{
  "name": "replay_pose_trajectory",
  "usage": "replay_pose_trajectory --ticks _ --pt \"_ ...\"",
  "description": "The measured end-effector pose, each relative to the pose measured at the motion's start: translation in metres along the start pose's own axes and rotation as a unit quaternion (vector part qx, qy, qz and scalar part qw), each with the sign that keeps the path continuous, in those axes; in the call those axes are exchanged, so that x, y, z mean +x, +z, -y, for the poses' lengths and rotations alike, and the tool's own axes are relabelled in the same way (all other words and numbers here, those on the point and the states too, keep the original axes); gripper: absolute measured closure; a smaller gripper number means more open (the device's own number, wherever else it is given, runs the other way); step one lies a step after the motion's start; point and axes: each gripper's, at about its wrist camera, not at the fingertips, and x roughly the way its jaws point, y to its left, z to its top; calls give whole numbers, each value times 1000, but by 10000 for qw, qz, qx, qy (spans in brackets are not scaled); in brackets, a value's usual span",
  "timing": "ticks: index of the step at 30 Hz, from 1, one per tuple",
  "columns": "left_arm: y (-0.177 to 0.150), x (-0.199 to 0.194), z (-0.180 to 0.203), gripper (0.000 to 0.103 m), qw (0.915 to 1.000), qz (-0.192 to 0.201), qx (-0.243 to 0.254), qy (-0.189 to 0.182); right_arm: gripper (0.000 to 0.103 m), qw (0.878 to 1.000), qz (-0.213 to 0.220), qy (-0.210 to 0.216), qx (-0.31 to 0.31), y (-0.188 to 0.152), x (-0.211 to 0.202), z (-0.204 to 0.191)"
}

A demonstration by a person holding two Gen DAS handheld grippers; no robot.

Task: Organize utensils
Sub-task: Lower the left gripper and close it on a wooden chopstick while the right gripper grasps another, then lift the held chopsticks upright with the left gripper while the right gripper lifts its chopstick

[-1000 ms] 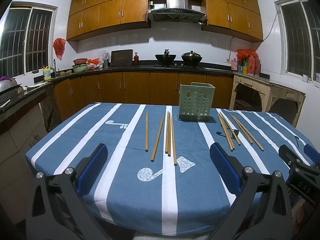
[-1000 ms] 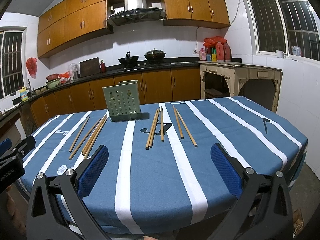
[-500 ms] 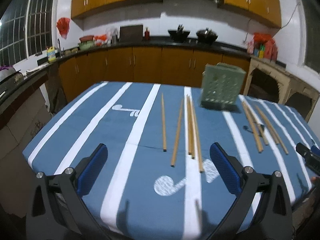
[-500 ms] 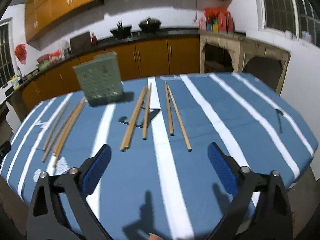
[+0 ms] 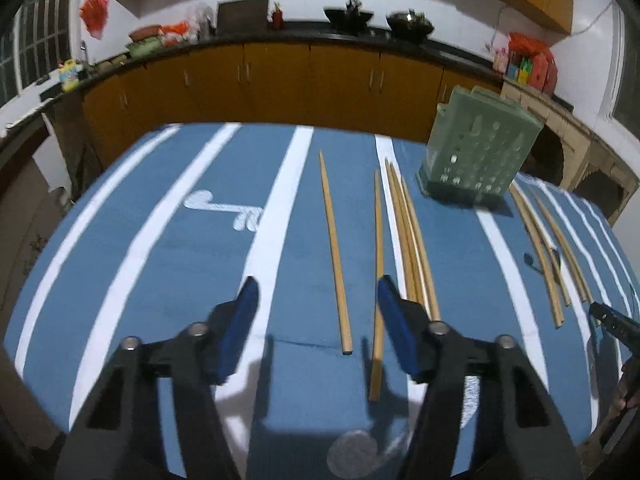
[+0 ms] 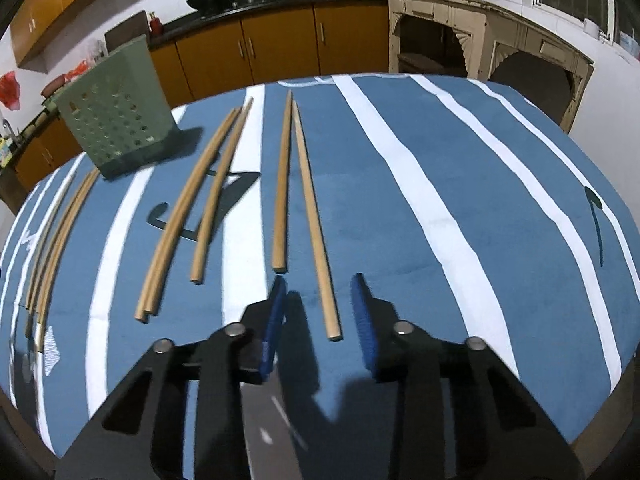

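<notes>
Left hand-held gripper [image 5: 318,296]: jaws apart, low over the blue striped cloth [image 5: 168,264], its blue pads either side of the near ends of two chopsticks, gripping neither
Leftmost chopstick [image 5: 334,248]: flat on the cloth, alone, near end between the pads
Second chopstick [image 5: 377,276]: flat, running just inside the right pad; whether they touch cannot be told
Left bundle [image 5: 412,240]: three or so chopsticks lying close together, just right of the second one
Right hand-held gripper [image 6: 318,296]: jaws apart, straddling the near end of one chopstick without clamping it
Straddled chopstick [image 6: 316,224]: flat on the cloth, near end between the pads, tip meeting its neighbour's far off
Neighbour chopstick [image 6: 281,188]: near end just beyond the left pad
Further sticks [image 6: 188,208]: three more to the left, two of them side by side
Green holder [image 6: 116,120]: perforated box, upright on the worktop, beyond the chopsticks, between the two groups
Background: orange cabinets [image 5: 280,80] along the wall
</notes>
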Motion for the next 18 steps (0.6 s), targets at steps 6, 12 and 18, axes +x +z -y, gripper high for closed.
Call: replay_pose_trajectory --ticks 6,12,18 --pt "7 23 9 58 9990 -248 349 -110 83 9997 54 -117 -201 4 6 -4" --pt "15 52 18 78 9968 -621 437 -237 90 9998 30 -59 -191 12 10 -6" --pt "12 69 23 93 9949 -835 490 -272 91 9999 35 -1 -140 14 12 -4"
